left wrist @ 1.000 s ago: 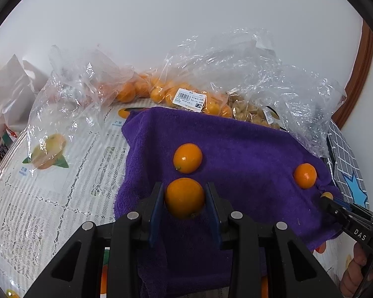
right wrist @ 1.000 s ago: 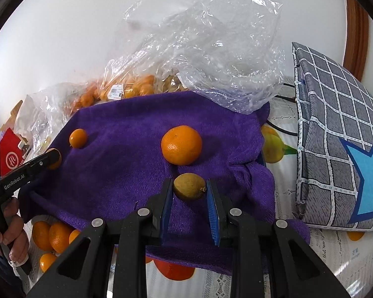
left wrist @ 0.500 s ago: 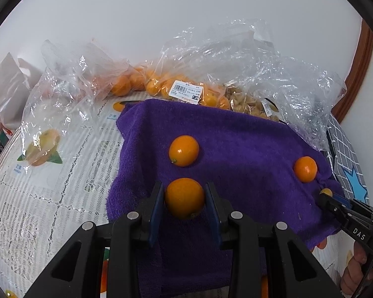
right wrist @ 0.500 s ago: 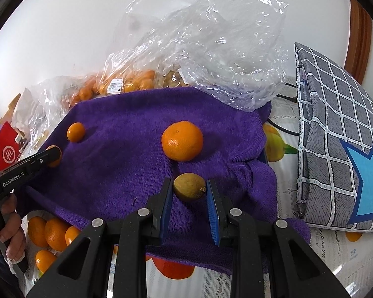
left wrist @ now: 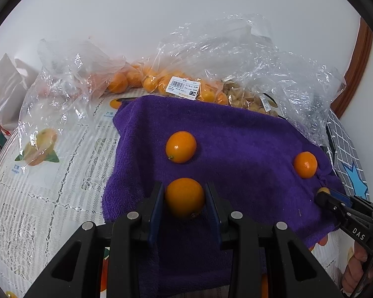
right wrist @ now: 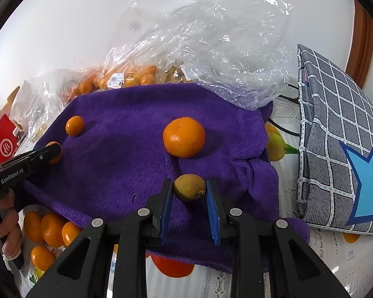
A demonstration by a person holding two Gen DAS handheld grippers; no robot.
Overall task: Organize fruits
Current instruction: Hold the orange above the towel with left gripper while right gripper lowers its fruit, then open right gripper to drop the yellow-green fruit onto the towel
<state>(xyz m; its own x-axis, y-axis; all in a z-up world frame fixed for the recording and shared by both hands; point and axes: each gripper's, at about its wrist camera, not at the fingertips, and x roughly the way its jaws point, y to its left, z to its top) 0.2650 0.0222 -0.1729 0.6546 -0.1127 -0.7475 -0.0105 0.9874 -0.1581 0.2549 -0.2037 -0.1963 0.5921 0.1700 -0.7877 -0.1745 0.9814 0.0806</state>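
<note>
While the left tongs (left wrist: 185, 198) pinch a kumquat (left wrist: 184, 197) above the purple towel's (left wrist: 248, 144) near edge and the right tongs (right wrist: 189, 190) pinch a yellowish fruit (right wrist: 189, 187) there, either smooth fruit could slip and roll off.

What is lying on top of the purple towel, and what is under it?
On the purple towel lie a large orange and a small kumquat. Beneath it, only a printed tablecloth shows at the edges; anything under the middle is covered.
</note>
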